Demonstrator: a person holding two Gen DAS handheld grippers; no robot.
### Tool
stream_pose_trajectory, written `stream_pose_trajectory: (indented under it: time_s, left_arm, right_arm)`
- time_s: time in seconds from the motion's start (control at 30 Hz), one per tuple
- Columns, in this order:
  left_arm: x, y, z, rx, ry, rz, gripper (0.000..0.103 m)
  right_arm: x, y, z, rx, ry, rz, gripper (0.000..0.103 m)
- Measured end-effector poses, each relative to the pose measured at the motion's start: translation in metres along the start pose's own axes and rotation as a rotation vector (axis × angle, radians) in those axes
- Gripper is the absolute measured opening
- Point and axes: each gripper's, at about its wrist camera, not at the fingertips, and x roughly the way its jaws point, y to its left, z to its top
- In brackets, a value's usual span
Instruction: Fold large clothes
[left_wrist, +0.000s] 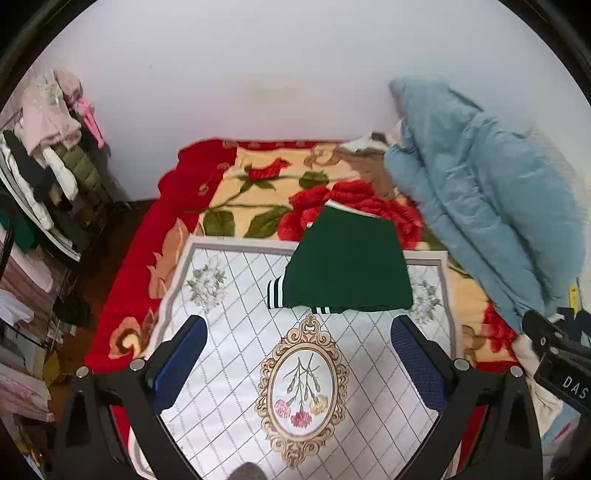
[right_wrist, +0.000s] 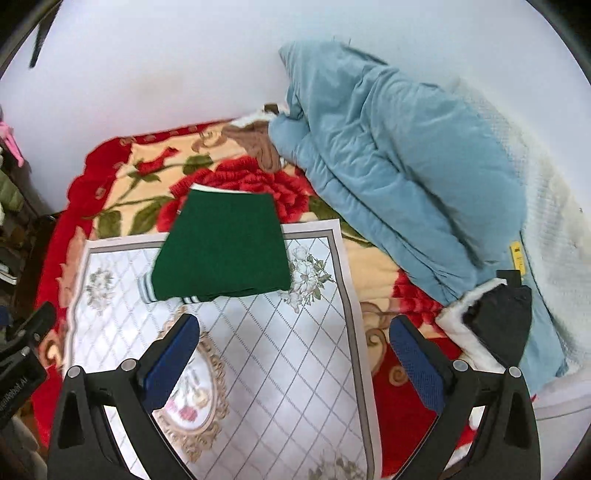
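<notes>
Left wrist view: a bed with a floral blanket carries a white mat as folding surface. The folded green garment lies across the mat's far edge, apparently finished. The left gripper hangs above, jaws wide apart, empty.

Right wrist view: the right gripper is likewise spread, holding nothing. A blue quilt lies far right, clear of the mat.

Even, soft indoor light, bright; no glare, shadows faint. Strong fisheye bending at edges, black corners. Blue quilt smeared by motion blur at right; clothes rack at far left soft. White wall slightly washed out.
</notes>
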Motion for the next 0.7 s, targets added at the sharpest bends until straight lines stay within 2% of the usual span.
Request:
stream_pose_trajectory:
  time_s: [0.13, 0.27, 0.47, 0.7]
  left_arm:
    - [-0.056, -0.003, -0.003, 0.038, -0.046, 0.0, 0.102]
    - [-0.096, -0.001, -0.003, 0.027, -0.067, -0.015, 0.102]
    - [-0.131, 0.006, 0.0, 0.007, -0.101, -0.034, 0.102]
    - [-0.162, 0.009, -0.003, -0.01, -0.123, -0.049, 0.102]
  right_arm:
    - [-0.071, -0.007, -0.006, -0.021, -0.062, -0.001, 0.103]
    - [-0.13, -0.019, -0.011, -0.013, -0.107, -0.008, 0.103]
    - [-0.197, -0.032, -0.017, -0.003, -0.163, -0.012, 0.103]
    - [-0.238, -0.033, -0.023, -0.013, -0.184, -0.004, 0.103]
